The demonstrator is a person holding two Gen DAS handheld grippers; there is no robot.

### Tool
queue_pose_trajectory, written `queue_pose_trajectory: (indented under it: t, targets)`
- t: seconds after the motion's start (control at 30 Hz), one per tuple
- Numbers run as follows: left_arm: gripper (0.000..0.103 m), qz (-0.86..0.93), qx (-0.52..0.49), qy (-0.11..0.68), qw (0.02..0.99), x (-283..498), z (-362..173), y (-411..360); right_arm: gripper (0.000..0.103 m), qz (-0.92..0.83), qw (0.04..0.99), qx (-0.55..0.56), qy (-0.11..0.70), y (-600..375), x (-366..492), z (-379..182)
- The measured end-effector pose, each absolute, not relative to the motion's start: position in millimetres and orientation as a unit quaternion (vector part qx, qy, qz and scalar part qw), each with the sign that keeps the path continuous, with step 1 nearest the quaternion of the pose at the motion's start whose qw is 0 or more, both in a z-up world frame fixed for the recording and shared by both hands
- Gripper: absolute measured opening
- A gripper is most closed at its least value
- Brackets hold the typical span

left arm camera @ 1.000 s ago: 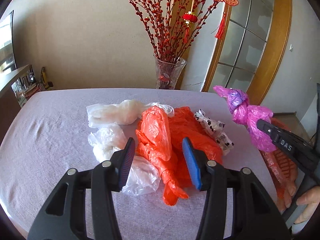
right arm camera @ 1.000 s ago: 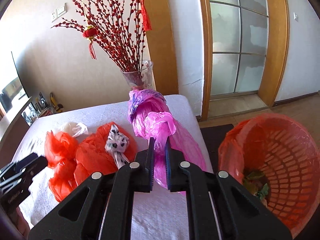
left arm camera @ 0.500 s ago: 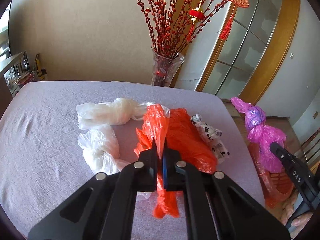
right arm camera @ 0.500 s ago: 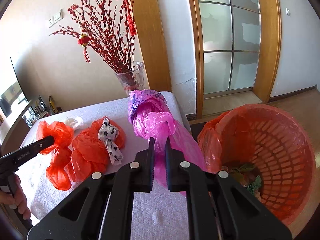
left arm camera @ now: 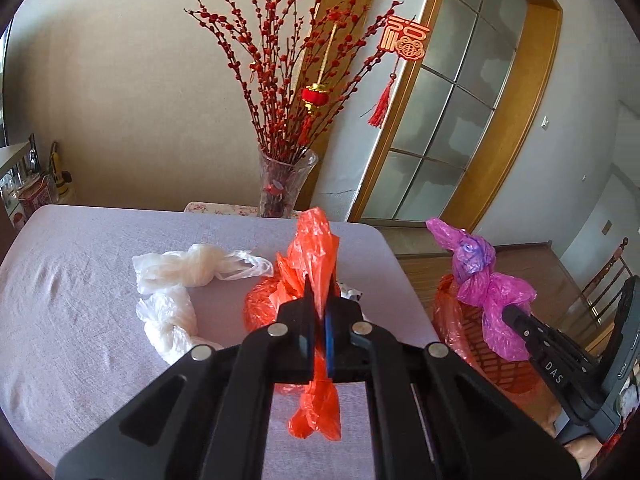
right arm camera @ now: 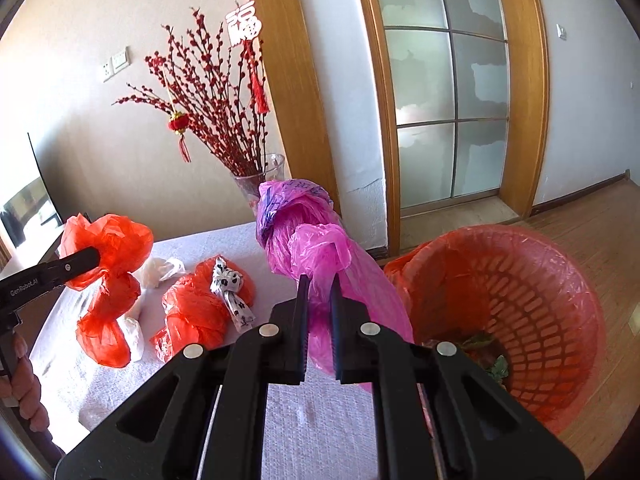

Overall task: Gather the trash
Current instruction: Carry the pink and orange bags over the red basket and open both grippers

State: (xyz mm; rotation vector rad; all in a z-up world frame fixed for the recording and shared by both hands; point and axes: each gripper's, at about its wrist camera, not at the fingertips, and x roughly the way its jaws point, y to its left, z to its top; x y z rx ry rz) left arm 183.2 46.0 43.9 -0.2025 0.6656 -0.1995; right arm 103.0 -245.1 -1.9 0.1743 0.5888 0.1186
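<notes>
While the right gripper (right arm camera: 319, 312) pinches the pink bag (right arm camera: 320, 256) beside the basket (right arm camera: 560, 280) and the left gripper (left arm camera: 319, 328) pinches an orange bag (left arm camera: 316, 264), either slippery film could slide free and drop short.

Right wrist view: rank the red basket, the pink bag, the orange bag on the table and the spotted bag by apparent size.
1. red basket
2. pink bag, though it hangs close to the camera in the right claw, which enlarges it
3. orange bag on the table
4. spotted bag
</notes>
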Motion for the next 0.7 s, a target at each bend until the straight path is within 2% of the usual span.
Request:
queue_pose_trajectory:
  t: [0.7]
  targets:
    - [0.005,-0.198,-0.09,0.329,0.919,180,40,-35,0.01,0.005,0.958,0.114,0.263,-299,60,7]
